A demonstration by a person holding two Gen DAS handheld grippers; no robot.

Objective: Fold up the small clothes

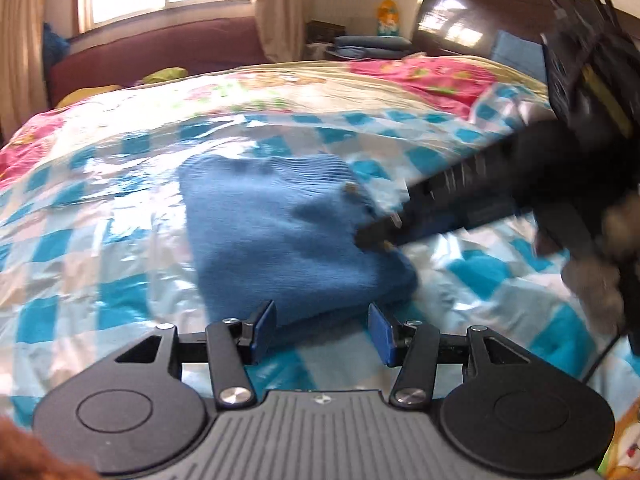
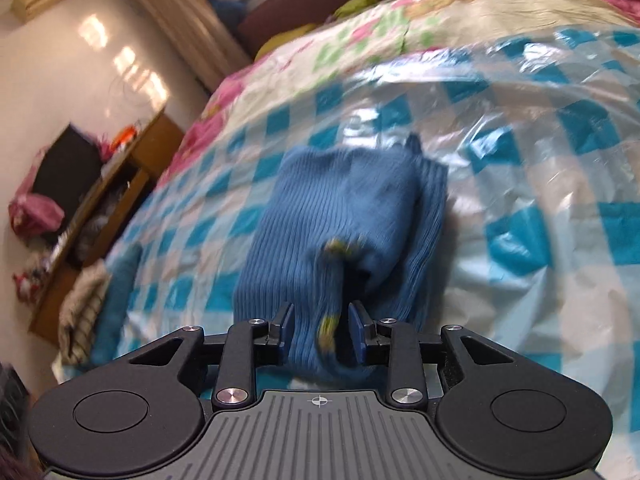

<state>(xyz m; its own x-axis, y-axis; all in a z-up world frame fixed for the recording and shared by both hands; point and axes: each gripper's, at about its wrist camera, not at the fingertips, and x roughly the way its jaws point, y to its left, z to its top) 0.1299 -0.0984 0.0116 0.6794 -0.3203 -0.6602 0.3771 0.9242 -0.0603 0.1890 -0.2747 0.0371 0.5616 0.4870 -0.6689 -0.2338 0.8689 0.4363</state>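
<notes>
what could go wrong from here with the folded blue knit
1. The right gripper has its pads either side of an edge of the blue knit garment. If that hand pulls away before the fabric is clear, it may drag the fold open.
2. The checked plastic sheet under the garment looks glossy and wrinkled, so the bundle could slide if nudged.
3. The left gripper is open right at the garment's near edge and could bump it.

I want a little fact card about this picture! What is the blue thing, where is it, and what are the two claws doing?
thing: blue knitted garment, folded into a small bundle
where: on the blue-checked plastic sheet over the bed
left claw: open, nothing in it, bundle's near edge just ahead
right claw: open, a fold of the garment between its jaws, not pinched
detail: small yellow marks on the knit
</notes>
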